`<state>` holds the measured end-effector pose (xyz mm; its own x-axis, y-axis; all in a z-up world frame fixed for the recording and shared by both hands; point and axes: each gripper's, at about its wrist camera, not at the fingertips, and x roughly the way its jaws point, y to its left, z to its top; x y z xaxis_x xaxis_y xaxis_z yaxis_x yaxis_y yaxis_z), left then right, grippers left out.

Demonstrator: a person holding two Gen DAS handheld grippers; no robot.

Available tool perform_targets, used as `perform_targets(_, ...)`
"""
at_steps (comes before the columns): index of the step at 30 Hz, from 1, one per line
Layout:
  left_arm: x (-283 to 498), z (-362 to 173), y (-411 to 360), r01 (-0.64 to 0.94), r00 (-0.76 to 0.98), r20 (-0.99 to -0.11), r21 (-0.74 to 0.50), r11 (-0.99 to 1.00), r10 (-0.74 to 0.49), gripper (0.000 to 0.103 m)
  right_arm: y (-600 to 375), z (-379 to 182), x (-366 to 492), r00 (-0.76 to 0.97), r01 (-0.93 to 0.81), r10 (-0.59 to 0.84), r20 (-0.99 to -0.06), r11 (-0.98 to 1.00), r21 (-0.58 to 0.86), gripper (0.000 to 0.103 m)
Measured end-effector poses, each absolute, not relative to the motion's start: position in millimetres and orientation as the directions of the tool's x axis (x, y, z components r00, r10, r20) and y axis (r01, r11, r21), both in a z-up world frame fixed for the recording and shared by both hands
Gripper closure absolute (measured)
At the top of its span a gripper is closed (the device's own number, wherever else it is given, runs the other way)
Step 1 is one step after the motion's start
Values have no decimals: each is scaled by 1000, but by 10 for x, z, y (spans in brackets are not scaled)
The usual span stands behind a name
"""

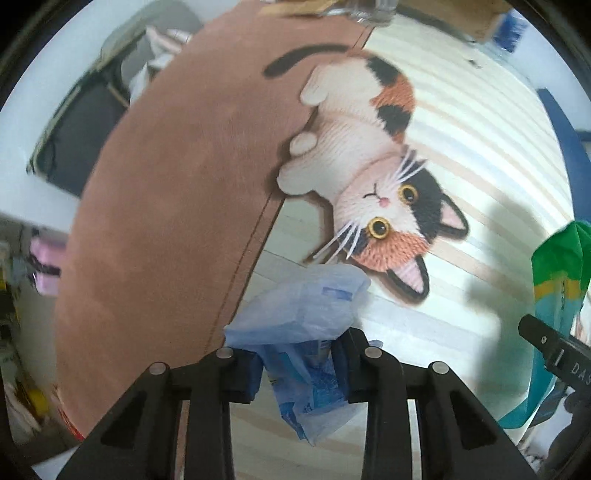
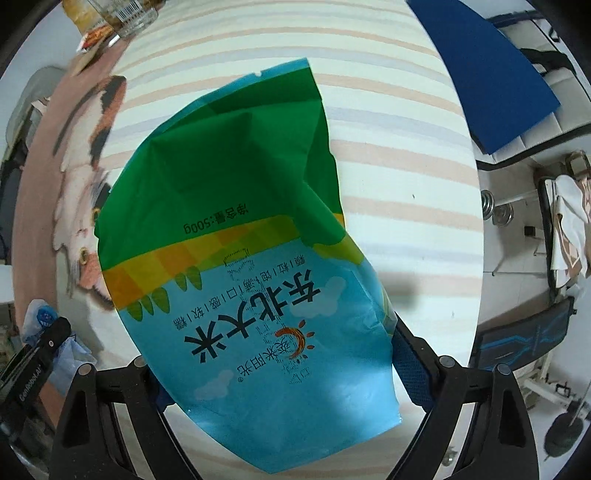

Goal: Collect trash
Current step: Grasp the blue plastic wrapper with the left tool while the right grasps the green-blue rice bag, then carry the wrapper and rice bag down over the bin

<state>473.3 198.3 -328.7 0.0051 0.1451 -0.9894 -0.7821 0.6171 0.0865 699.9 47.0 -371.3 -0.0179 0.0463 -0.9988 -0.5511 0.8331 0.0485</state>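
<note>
Left gripper (image 1: 303,363): fingers clamped on crumpled blue plastic wrapper (image 1: 306,314), 6 o'clock, above cat-print surface (image 1: 480,155). Right gripper (image 2: 273,365): fingers gripping rice bag (image 2: 236,236), centre frame; glass jar (image 2: 125,14) at 11 o'clock.

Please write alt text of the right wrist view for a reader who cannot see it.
The right tongs hold a large green and blue rice bag above a striped mat with a cat picture. At the lower left, the left tongs carry a crumpled pale blue plastic bag.

Striped cat-print tablecloth (image 1: 461,155) bears a glass jar (image 1: 364,9).
</note>
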Motion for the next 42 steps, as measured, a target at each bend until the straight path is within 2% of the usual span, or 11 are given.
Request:
perform_targets(6,4601,-2941,1741,-758,63,-980,75,648,187,75,269,-3488,6893,0,-535,107,-994,840,90,9)
perform_targets(15,4052,-2327,1492,-736,165,-963,24,677,213,75,-86,-2867,6196,34,-512,201,-979,845,156,9)
perform_targets(21,3375,-1945,1196,-690,249,-943,-14,724,219,75,-419,-2414,5301,81,-493,259,-962,850,187,9)
perform_targets(28,2353,-1716,769,-589,332,-923,-40,807,197,75,-930,-2011,3815,150,-416,293,-944,885,209,9)
perform_targets(36,1264,-1963,377,-499,293,-954,-91,862,69,75,-1575,-2183,2092,88,-271,266,-960,934,234,9)
perform_targets(42,793,-2717,170,-484,168,-984,-131,865,-55,75,-1986,-2907,1168,-44,-189,228,-973,954,233,9)
